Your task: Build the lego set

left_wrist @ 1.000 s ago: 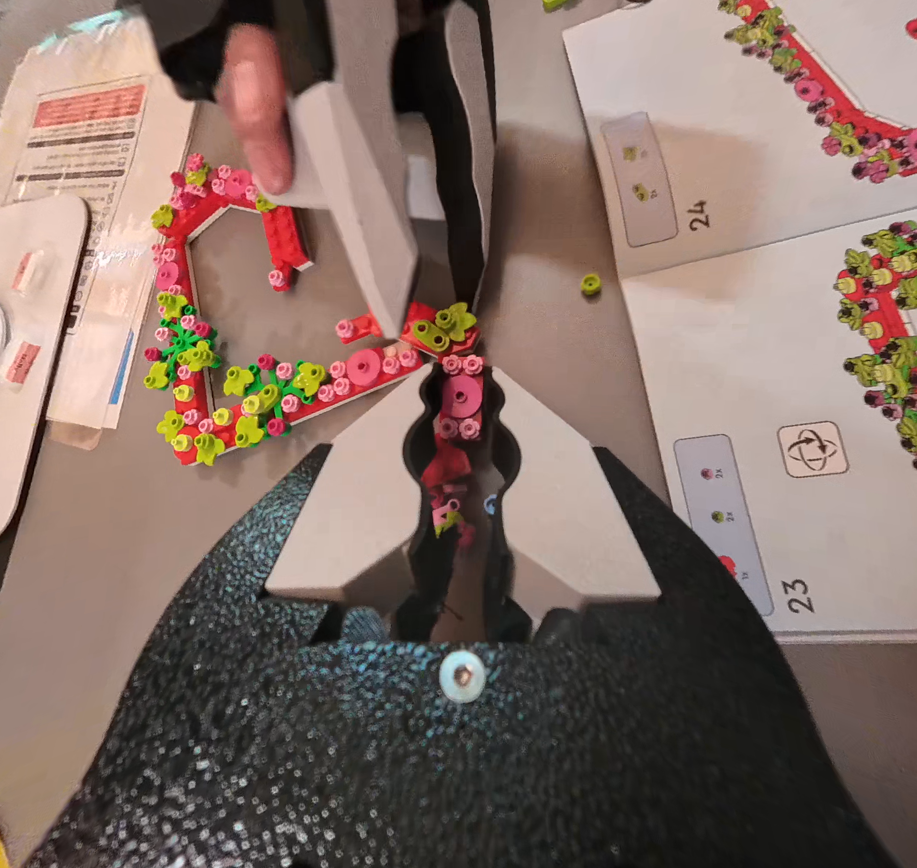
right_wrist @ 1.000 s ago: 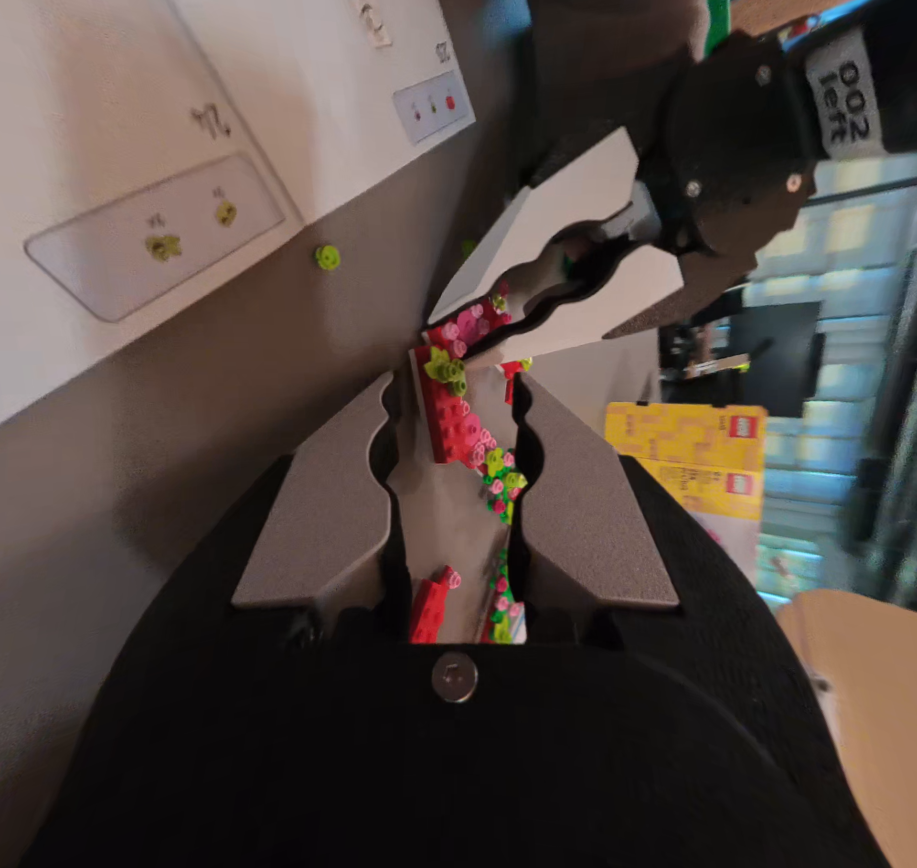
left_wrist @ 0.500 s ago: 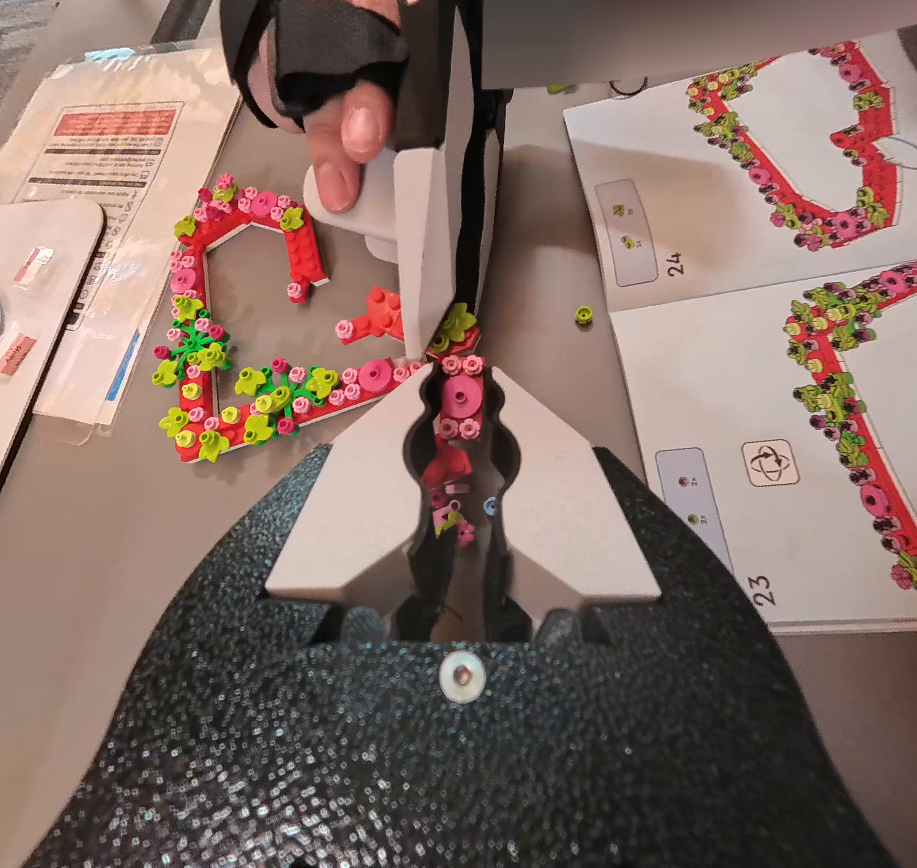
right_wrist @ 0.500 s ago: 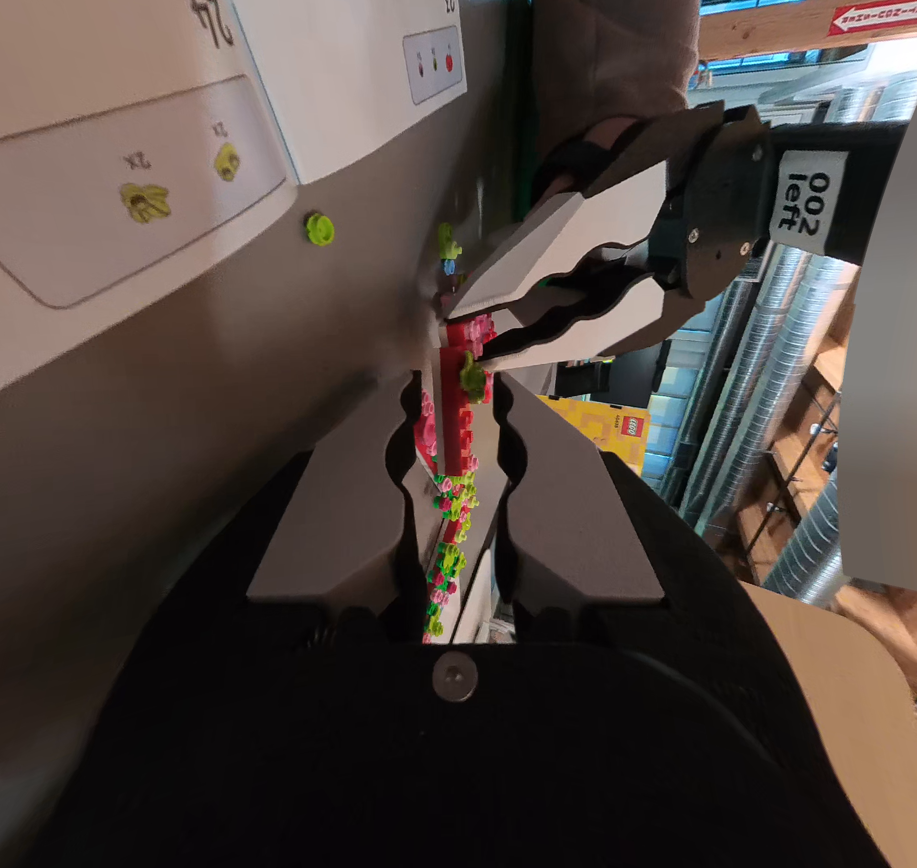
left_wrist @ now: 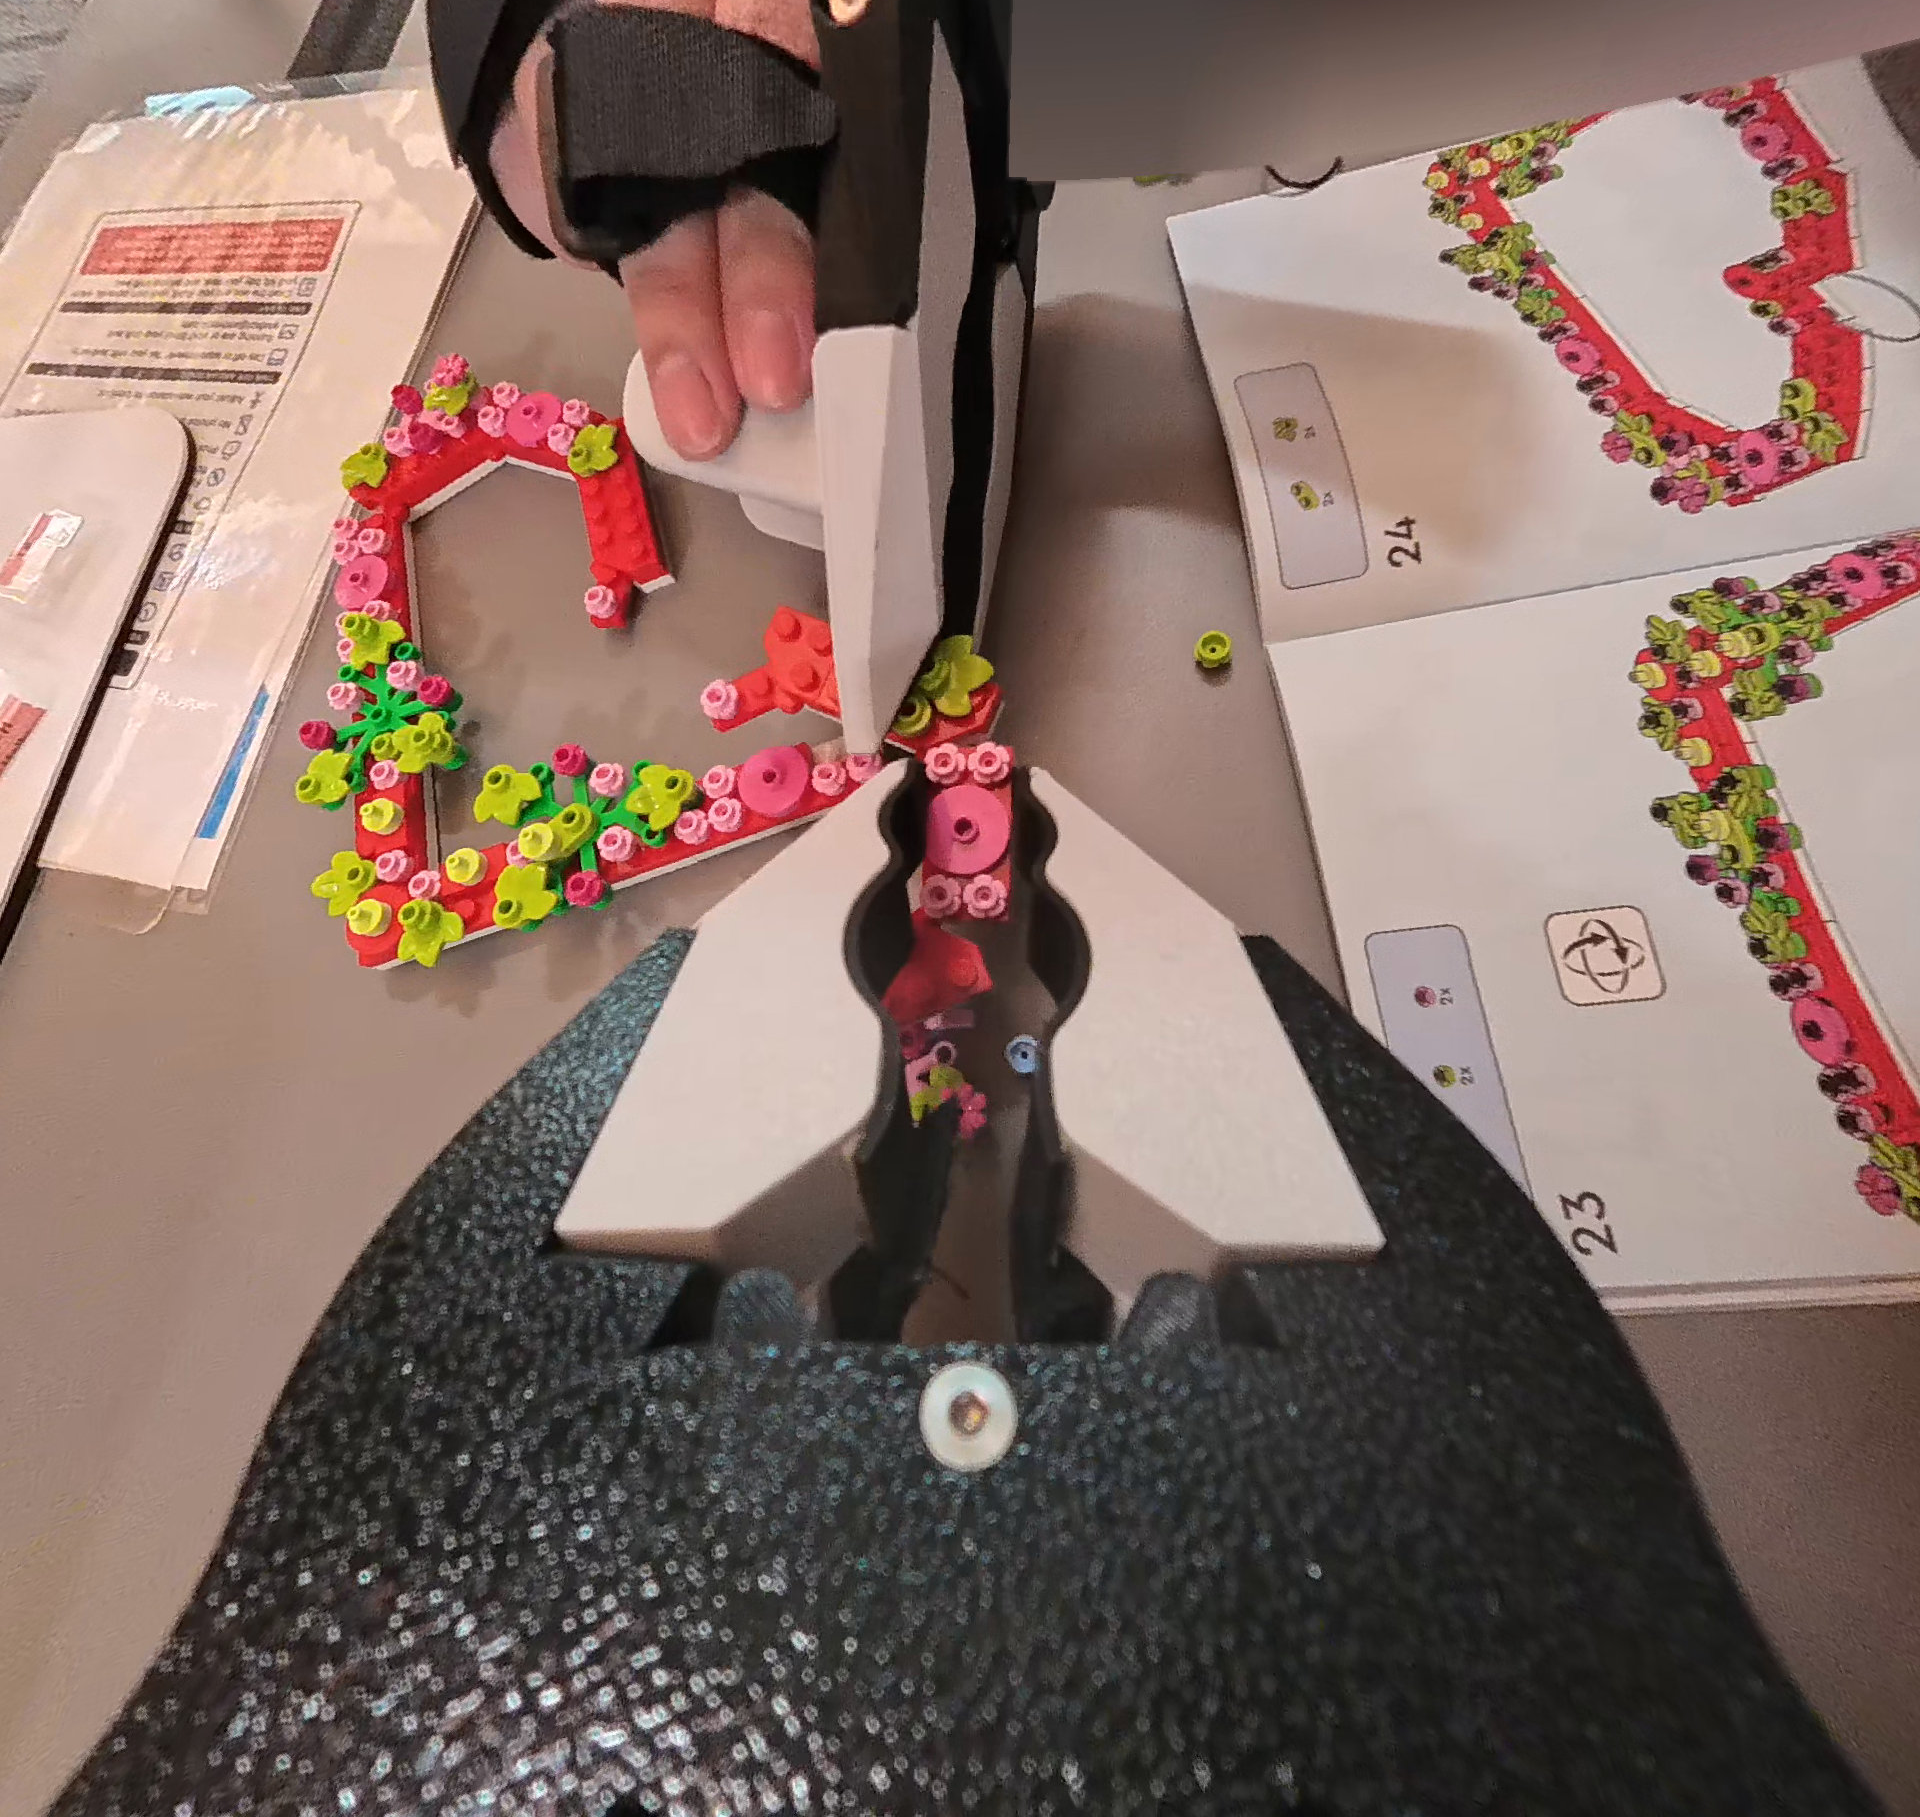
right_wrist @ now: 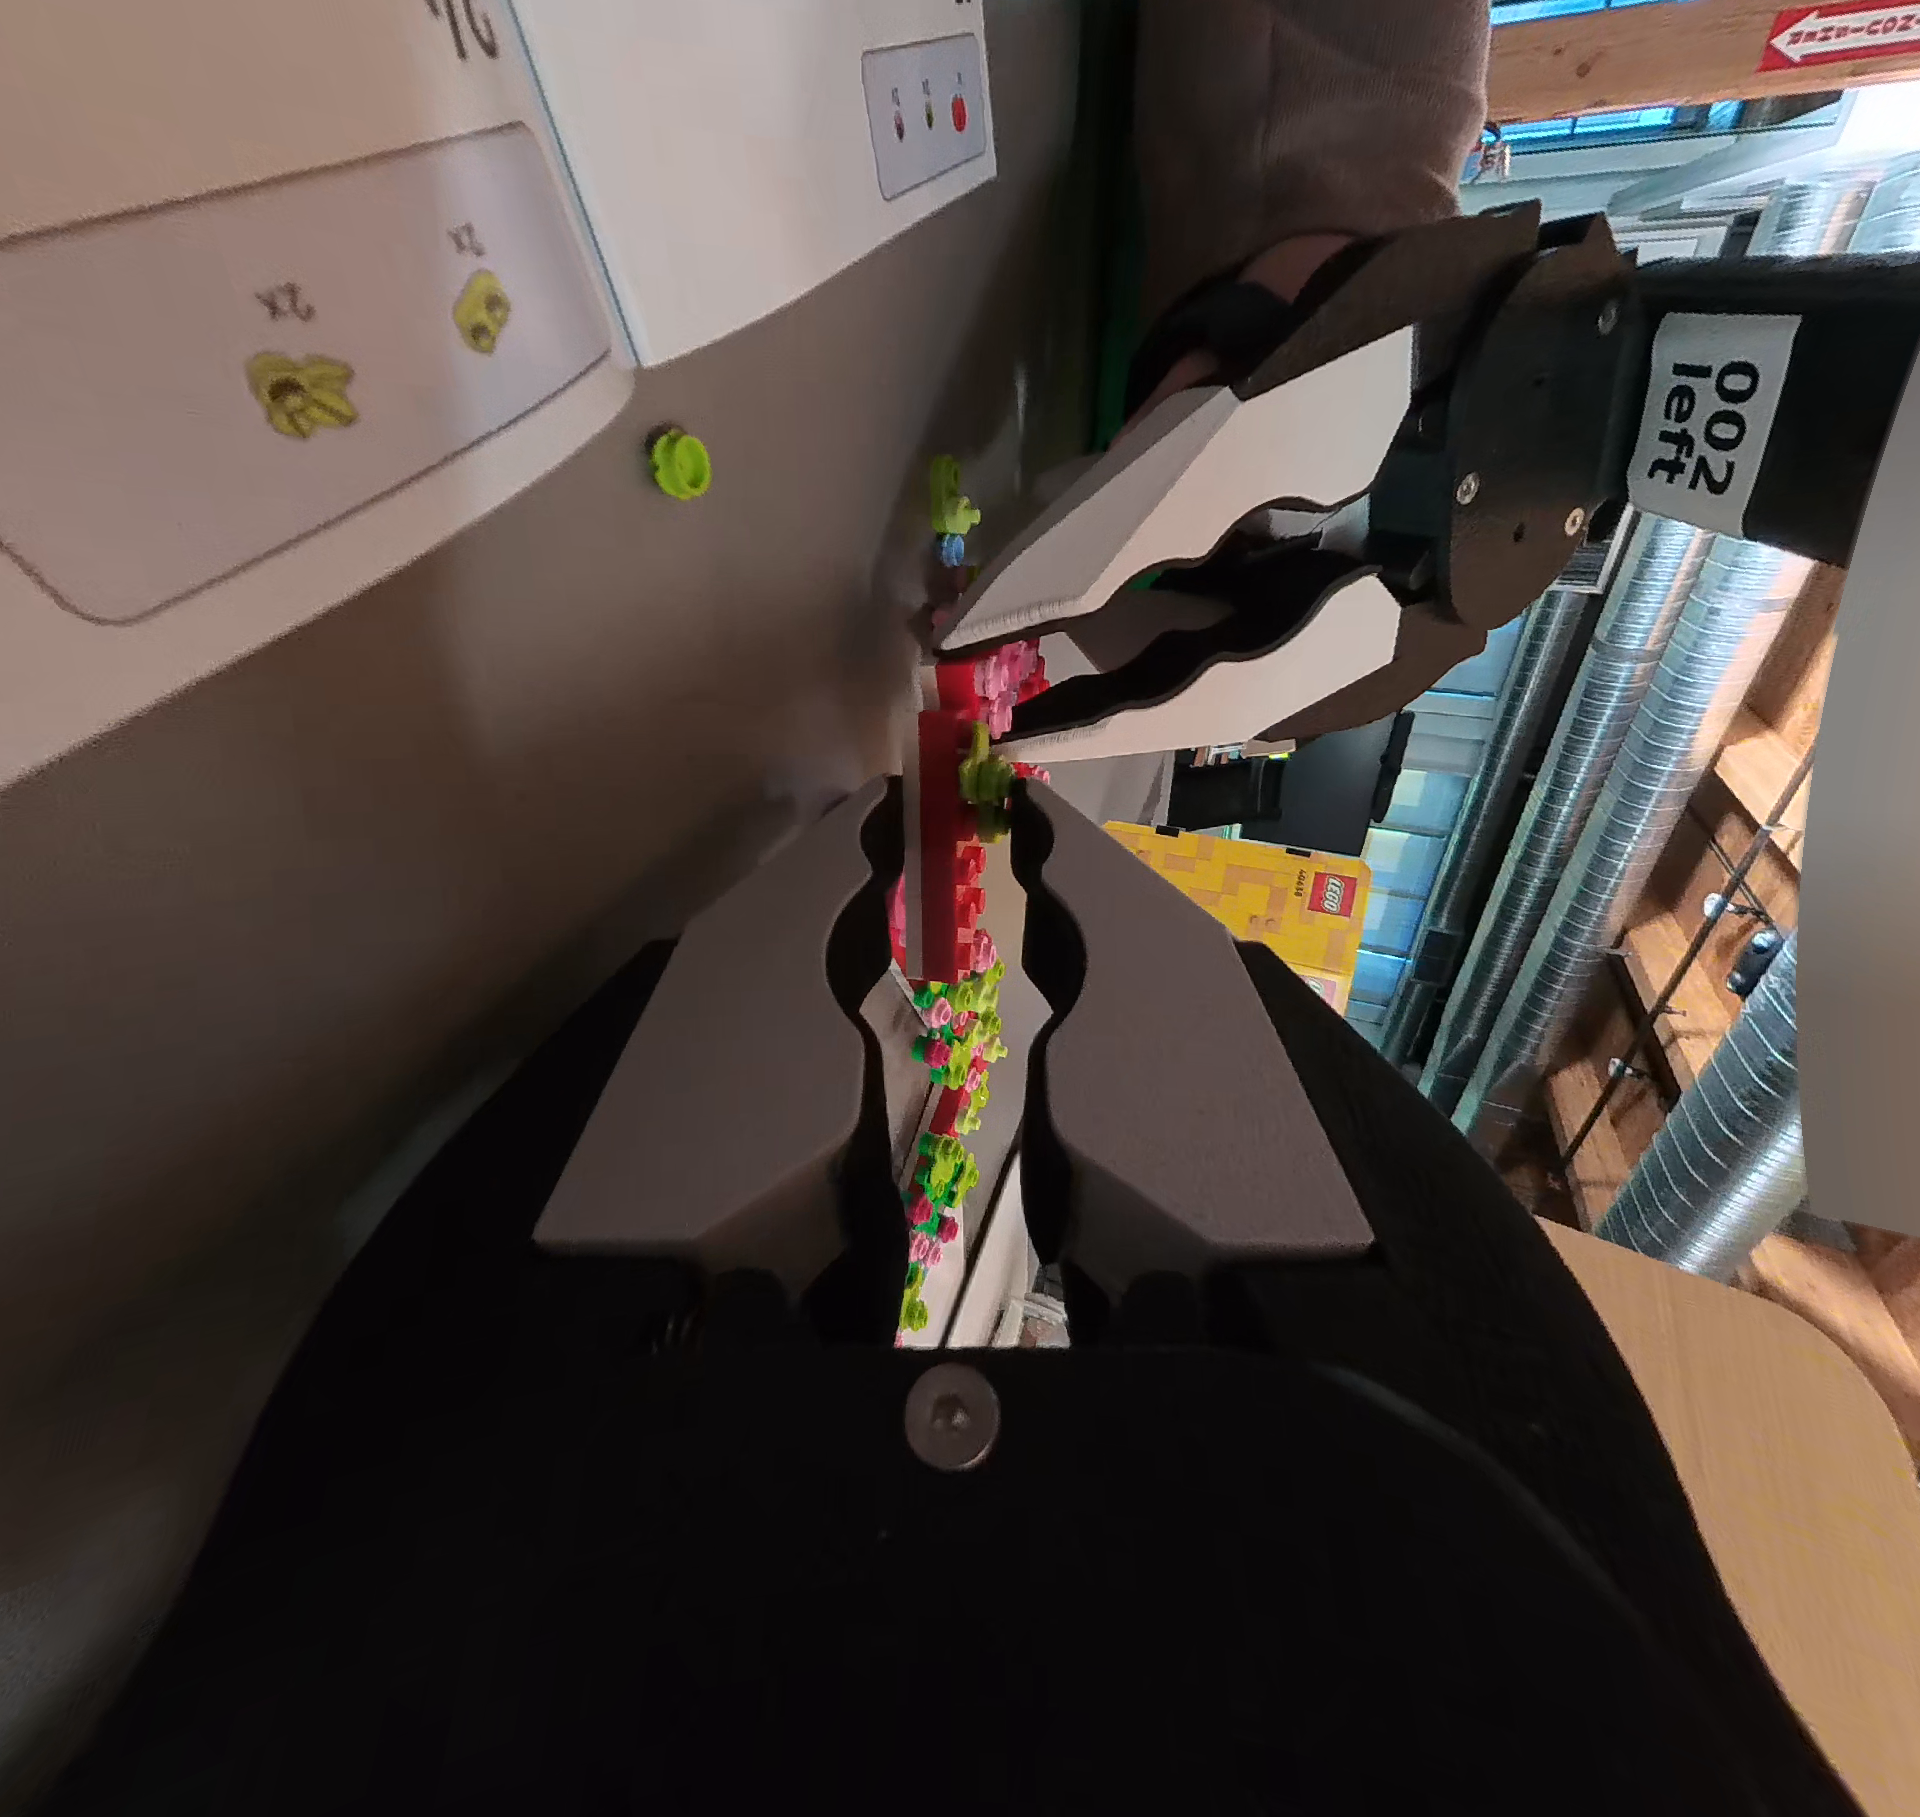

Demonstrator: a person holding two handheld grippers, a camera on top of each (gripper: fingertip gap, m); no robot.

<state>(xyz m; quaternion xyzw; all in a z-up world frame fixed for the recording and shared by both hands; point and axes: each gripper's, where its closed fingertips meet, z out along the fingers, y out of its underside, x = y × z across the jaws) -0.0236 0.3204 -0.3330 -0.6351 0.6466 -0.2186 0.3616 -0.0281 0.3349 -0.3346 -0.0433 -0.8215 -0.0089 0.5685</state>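
Observation:
The red heart-shaped Lego frame (left_wrist: 764,780), set with pink flowers and lime leaves, lies on the grey table. My left gripper (left_wrist: 961,775) is shut on the frame's lower tip, on the section with a magenta disc. My right gripper (right_wrist: 954,793) comes down from above, turned on its side. It is shut across the thickness of the frame (right_wrist: 940,832) at the lime leaf (right_wrist: 982,780), just beyond the left fingertips. The right gripper also shows in the left wrist view (left_wrist: 894,728), and the left gripper in the right wrist view (right_wrist: 987,666).
The open instruction booklet (left_wrist: 1558,624) lies to the right, with a loose lime stud (left_wrist: 1210,647) beside it. A plastic bag with a printed sheet (left_wrist: 208,313) lies at the left. Small loose pieces (left_wrist: 940,1071) lie under my left gripper. A yellow box (right_wrist: 1247,894) stands behind. The grippers are tip to tip, or close to it. My left gripper's tips are some 5 cm from the loose lime stud (left_wrist: 1210,647). My right wrist view (right_wrist: 707,434) looks at it from another angle.
My right gripper has rolled onto its side and narrowed its jaws onto the frame by the lime leaf. My left gripper has kept its hold on the frame's tip.

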